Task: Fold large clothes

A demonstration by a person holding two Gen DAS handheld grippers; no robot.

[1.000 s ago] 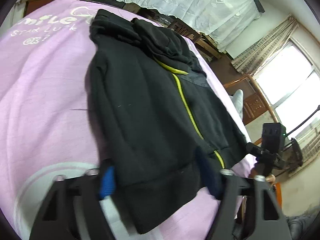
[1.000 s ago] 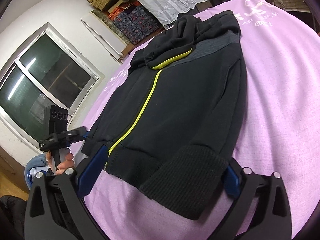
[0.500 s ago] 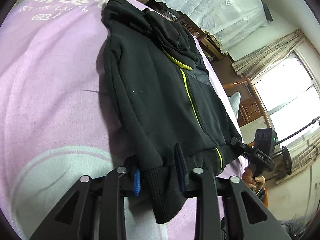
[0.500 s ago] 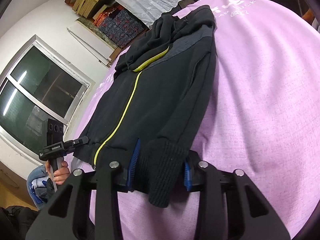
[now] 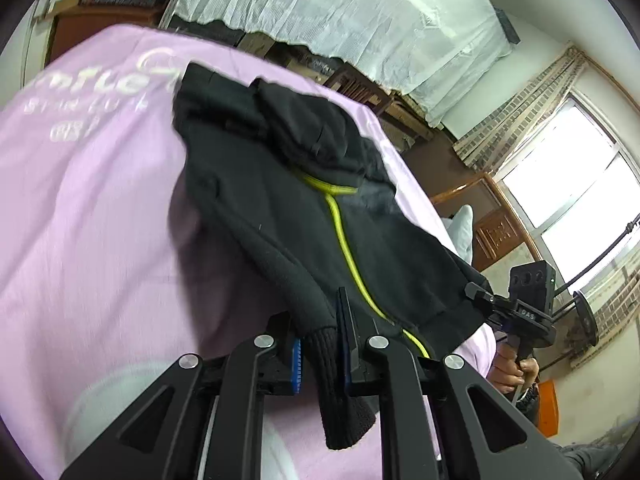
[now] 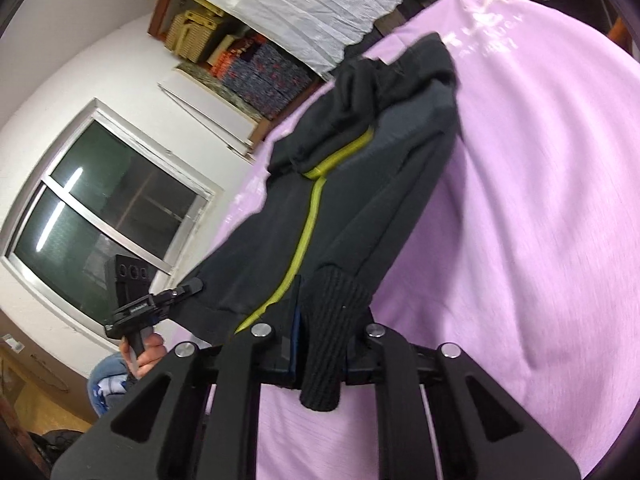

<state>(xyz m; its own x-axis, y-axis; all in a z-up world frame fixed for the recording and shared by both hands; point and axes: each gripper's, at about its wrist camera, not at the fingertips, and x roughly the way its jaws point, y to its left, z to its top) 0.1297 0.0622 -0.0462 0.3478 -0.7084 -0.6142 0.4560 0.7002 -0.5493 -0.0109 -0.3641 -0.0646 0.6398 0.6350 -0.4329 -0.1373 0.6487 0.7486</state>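
Note:
A black hooded jacket (image 5: 280, 216) (image 6: 352, 208) with a yellow zip lies on a pink bedcover (image 5: 92, 220) (image 6: 528, 208), its lower end raised off the cover. In the left wrist view my left gripper (image 5: 320, 320) has its jaws closing, the pads pressing a ribbed sleeve cuff (image 5: 340, 396) whose end hangs below. In the right wrist view my right gripper (image 6: 326, 312) is likewise closing on the other ribbed cuff (image 6: 324, 364). Each view also shows the other gripper at the jacket's far corner: the right gripper (image 5: 478, 294) and the left gripper (image 6: 190, 288).
A white lace curtain (image 5: 340, 12) hangs beyond the bed's far end, over dark wooden furniture (image 5: 404, 112). A bright window (image 5: 576, 200) and a stand fan (image 5: 584, 320) are on one side. A dark window (image 6: 104, 224) and stacked boxes (image 6: 256, 68) are on the other.
Both grippers went from wide open around the cuffs to pinched on them. Both then rose, lifting the jacket's lower end off the bedcover.

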